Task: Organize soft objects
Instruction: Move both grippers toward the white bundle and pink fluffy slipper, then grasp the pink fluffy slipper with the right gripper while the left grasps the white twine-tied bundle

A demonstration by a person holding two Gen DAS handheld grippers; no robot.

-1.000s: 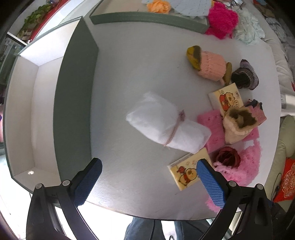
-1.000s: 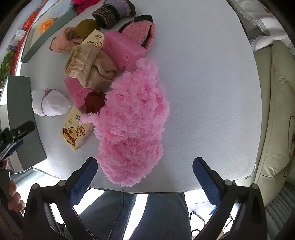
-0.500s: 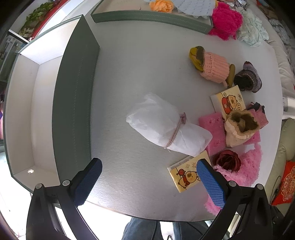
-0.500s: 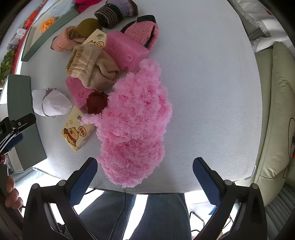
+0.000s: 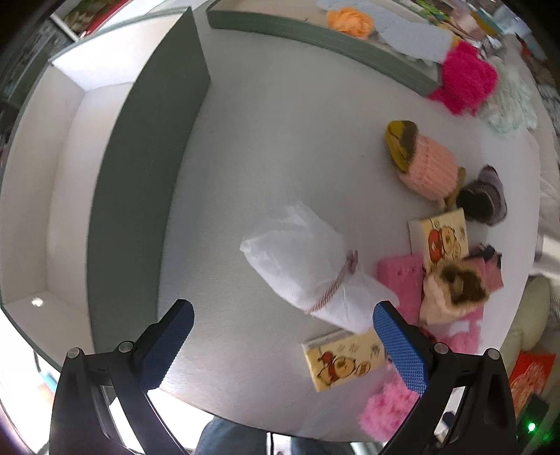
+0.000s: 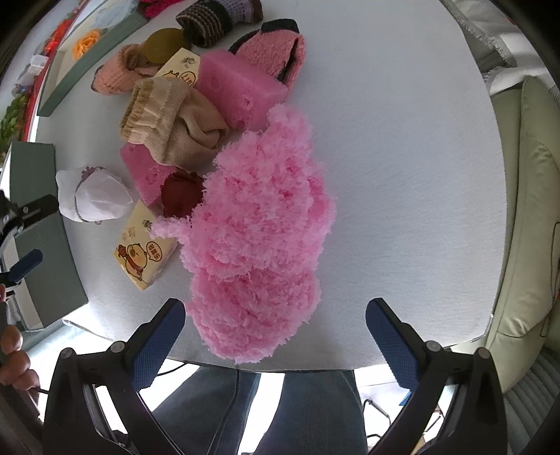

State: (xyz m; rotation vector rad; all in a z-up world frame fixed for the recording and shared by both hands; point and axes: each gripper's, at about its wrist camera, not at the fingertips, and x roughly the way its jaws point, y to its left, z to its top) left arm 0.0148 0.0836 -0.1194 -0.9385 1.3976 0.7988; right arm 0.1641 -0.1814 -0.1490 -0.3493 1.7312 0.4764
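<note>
A white tissue bundle tied with string (image 5: pixel 308 269) lies on the white table just ahead of my open, empty left gripper (image 5: pixel 290 341); it also shows in the right wrist view (image 6: pixel 92 194). A fluffy pink pile (image 6: pixel 259 224) lies right in front of my open, empty right gripper (image 6: pixel 276 337), its near end between the fingers' line. Around it lie a beige sock (image 6: pixel 175 122), pink sponges (image 6: pixel 238 87), a dark red rose (image 6: pixel 182 192), a yellow tissue pack (image 6: pixel 143 250) and knitted pink items (image 6: pixel 276 50).
An open green box with a white inside (image 5: pixel 140 168) stands at the left. A second green tray (image 5: pixel 315 31) at the back holds an orange flower (image 5: pixel 350 21). A magenta fluffy item (image 5: pixel 465 80) lies at the back right. The table's front edge is near both grippers.
The left gripper has moved forward and right toward the white bundle. The right gripper has crept closer to the fluffy pink pile. Both stay open.
</note>
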